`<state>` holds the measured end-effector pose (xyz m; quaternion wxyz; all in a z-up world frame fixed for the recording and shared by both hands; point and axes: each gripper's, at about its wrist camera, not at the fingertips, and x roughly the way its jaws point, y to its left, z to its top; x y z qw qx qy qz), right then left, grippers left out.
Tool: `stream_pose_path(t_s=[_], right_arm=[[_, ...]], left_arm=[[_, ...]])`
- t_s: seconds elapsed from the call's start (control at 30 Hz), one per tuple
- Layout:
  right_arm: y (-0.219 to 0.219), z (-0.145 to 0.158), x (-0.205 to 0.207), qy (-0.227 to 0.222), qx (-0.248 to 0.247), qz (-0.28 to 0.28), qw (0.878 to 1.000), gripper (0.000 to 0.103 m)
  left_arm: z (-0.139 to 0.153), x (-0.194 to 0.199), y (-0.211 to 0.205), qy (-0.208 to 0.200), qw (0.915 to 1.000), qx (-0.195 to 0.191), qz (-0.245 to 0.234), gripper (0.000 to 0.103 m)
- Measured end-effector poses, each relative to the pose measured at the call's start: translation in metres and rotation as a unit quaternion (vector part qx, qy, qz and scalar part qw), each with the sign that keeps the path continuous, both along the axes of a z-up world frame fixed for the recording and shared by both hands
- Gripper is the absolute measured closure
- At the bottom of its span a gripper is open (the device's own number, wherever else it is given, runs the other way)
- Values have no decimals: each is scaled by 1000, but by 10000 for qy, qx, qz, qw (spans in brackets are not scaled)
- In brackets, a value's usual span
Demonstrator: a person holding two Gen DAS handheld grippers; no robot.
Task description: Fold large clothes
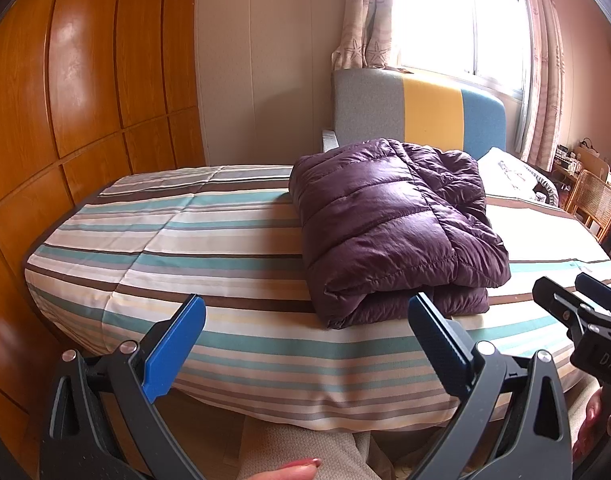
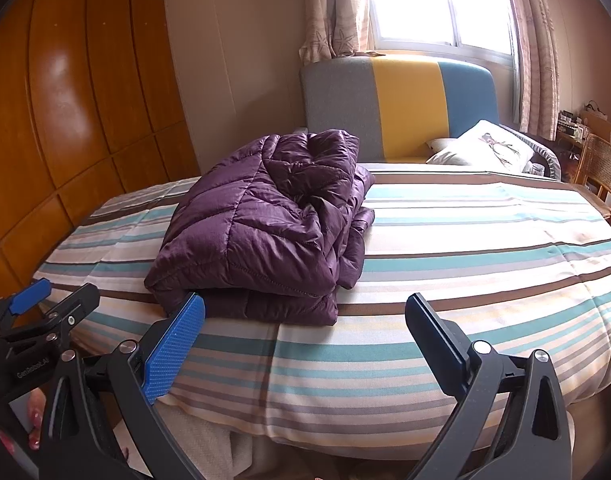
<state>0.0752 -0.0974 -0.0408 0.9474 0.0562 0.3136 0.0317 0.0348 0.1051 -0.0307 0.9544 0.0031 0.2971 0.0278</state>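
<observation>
A purple puffer jacket [image 1: 397, 224] lay folded into a thick bundle on the striped bed [image 1: 209, 240], near the bed's front edge and well in front of the grey, yellow and blue headboard [image 1: 417, 112]. The left claw [image 1: 305, 332] was spread wide with nothing between its fingers, held just short of the bundle's near edge. The right claw [image 2: 305, 332] was likewise released, its blue-padded finger [image 2: 173, 344] lying across the jacket's front corner in that view; whether it touched I cannot tell.

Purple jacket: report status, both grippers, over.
Left gripper open, empty. Right gripper open, empty. Purple jacket folded in a bundle on the striped bed. Nothing in the way.
</observation>
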Motion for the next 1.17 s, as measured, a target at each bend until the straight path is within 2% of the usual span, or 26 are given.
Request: stream_pose_path(t_s=[0.37,0.67,1.17], right_arm=[[1,-1,0,2,4,-12,10000,3],[2,-1,1,30,13,2,10000,3],[-6,-13,9,211,72,-123,9997,3]], left_arm=[[0,0,-1,5,10000,-12,-18,2],[0,0,5,-18,9998,-179,69,2],[-16,15,2,475,9989,-46,-20,2]])
